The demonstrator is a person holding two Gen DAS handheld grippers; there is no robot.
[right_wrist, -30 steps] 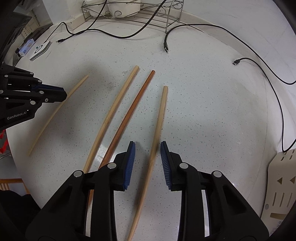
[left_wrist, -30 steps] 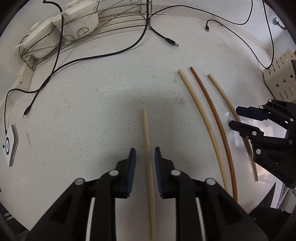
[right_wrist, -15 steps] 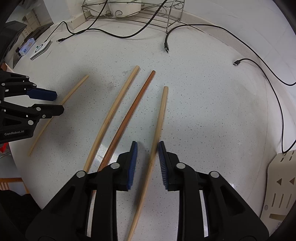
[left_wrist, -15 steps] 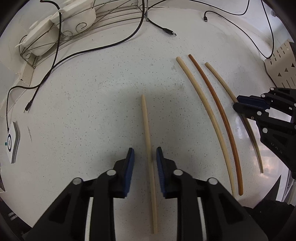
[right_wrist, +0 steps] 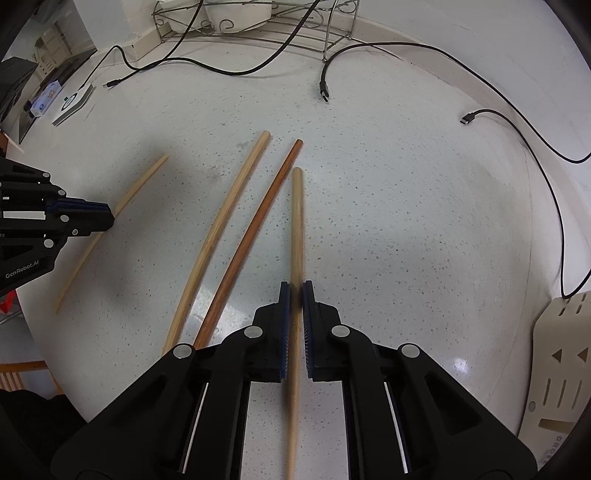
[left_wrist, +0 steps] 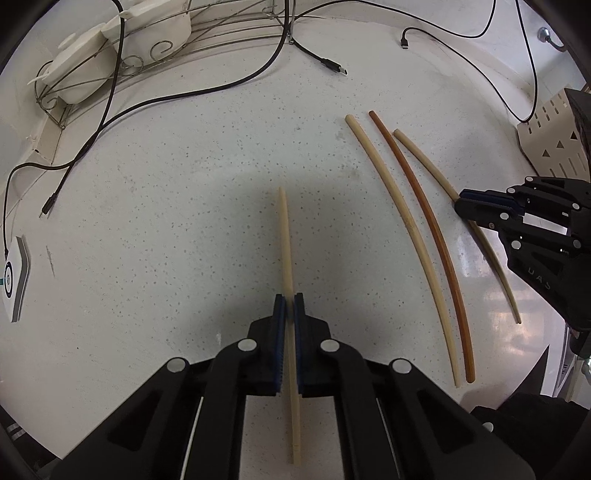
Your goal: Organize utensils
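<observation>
Pick-up step: left gripper (left_wrist: 289, 301) has just clamped the pale chopstick (left_wrist: 285, 236), right gripper (right_wrist: 296, 290) the tan chopstick (right_wrist: 296, 221). Next, lift both level and pair them.

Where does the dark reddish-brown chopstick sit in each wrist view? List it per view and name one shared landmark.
Left wrist view: the dark reddish-brown chopstick lies right of centre, second of three sticks there.
Right wrist view: it runs diagonally just left of centre.
Shared landmark: the curly wire dish rack along the top edge.
</observation>
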